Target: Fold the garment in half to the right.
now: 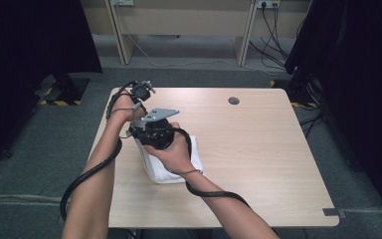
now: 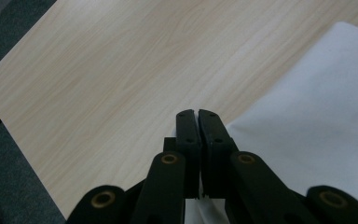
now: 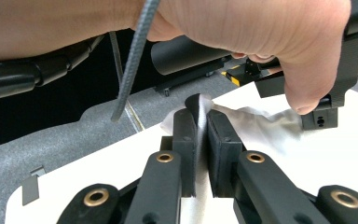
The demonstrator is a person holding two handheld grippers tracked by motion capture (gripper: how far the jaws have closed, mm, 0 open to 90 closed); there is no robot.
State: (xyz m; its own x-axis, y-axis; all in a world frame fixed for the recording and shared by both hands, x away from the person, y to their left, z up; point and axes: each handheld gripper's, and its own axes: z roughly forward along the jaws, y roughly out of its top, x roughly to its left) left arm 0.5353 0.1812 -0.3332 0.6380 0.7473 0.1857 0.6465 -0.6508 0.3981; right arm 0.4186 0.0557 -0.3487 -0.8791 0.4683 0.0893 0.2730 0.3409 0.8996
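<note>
While both hands work at the near-left part of the table, the scene reads as follows:

Table: a light wooden table point(image 1: 258, 149) on grey carpet, with a small round grommet point(image 1: 234, 100) toward 1 o'clock of its middle.

Cloth: a white cloth point(image 1: 159, 172) lies folded on the table at about 9 o'clock of the table's middle, partly hidden under the right hand point(image 1: 175, 152). In the left gripper view it spreads over the wood at 3 o'clock of the jaws point(image 2: 317, 121).

Left gripper: seen from above at 11 o'clock of the cloth point(image 1: 140, 97), held in the left hand point(image 1: 122, 107). In its own view the two black jaws are pressed together point(image 2: 197, 114) over the cloth's edge; whether any fabric is pinched between them cannot be told from this angle.

Right gripper: seen from above over the cloth's far end point(image 1: 151, 132), just beside the left gripper. In its own view the jaws are clamped point(image 3: 201, 112) on a raised fold of the white cloth point(image 3: 256, 123), which runs between the pads and bunches up at their tips.

Other hand in the right gripper view: the left hand point(image 3: 261, 32) shows at 12 to 2 o'clock, close behind the pinched fold.

Cables: a black ribbed cable point(image 1: 87, 174) trails along the left forearm, another point(image 1: 214, 193) along the right.
</note>
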